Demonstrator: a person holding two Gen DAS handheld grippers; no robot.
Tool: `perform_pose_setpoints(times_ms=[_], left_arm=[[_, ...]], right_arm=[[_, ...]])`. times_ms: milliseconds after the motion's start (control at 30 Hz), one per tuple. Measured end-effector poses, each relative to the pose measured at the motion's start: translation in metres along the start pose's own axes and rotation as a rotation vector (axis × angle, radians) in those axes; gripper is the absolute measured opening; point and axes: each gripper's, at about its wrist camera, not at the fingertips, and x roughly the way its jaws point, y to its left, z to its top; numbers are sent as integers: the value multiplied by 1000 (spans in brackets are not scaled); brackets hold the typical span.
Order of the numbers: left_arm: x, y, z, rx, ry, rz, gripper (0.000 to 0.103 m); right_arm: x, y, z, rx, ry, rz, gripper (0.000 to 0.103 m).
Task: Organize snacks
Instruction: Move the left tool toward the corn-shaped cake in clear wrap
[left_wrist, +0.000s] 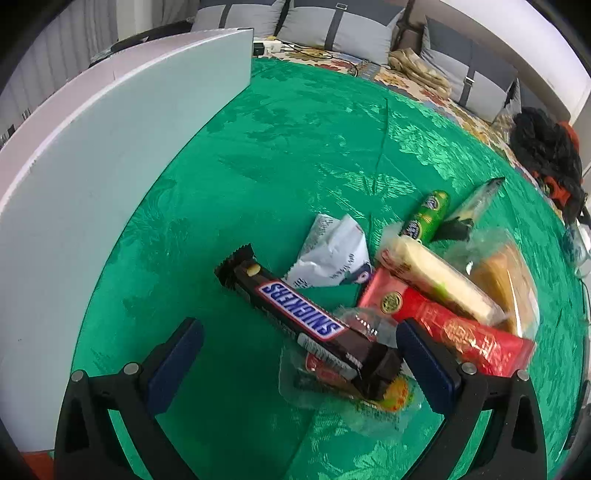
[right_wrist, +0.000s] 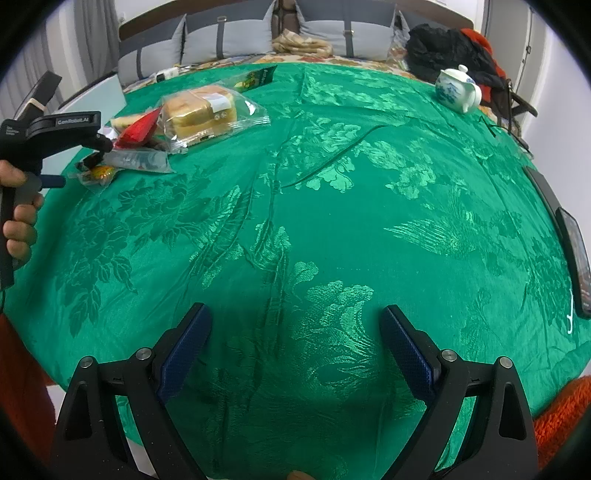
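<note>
Looking along the left gripper (left_wrist: 299, 354), the green brocade tablecloth (left_wrist: 295, 147) covered the table, with a white board (left_wrist: 110, 147) standing at its left edge and grey cushions (left_wrist: 343, 29) on a bench behind. Jaws were spread wide, gripping nothing. The Snickers bar (left_wrist: 299, 308) lay diagonally between the 2 fingers, its near end just beside the right pad and resting on a clear crumpled wrapper (left_wrist: 351, 398). Past it sat a white packet (left_wrist: 332, 251), a red packet (left_wrist: 443, 332), a pale wafer pack (left_wrist: 436, 280), a green tube (left_wrist: 426, 216) and bagged bread (left_wrist: 506, 280).

Looking along the right gripper (right_wrist: 295, 350), the same cloth (right_wrist: 369, 203) filled the view; a blue-and-white teapot (right_wrist: 458, 88) stood far right. Jaws were wide open and empty over bare cloth. The snack pile, with the bread (right_wrist: 201, 114), lay well apart at far left, beside the hand (right_wrist: 20, 221) holding the left gripper.
</note>
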Motion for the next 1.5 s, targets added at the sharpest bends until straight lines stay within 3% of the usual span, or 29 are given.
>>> perform_pose_setpoints(times_ms=[300,600,767,933,1067,1333,1500], left_arm=[[9,-12,11,66,11,28,103],[4,-12,0,116,20,-65,103],[-2,-8,5,142,15,2,103],[-2,-5,0,163,19,21,103],[0,-2,-15,180,43,18,103],[-18,10,-51,315,83,48,103],[-33,32,-56,313,64,71,103]], right_arm=[[0,1,-1,1,-9,-1,95],[-1,1,-1,0,-11,-1,95],[-1,1,-2,0,-12,-1,95],[-1,1,-2,0,-12,-1,95],[-1,1,-2,0,-13,-1,95],[-2,1,-2,0,-12,0,95],[-1,2,-1,3,-9,-2,95]])
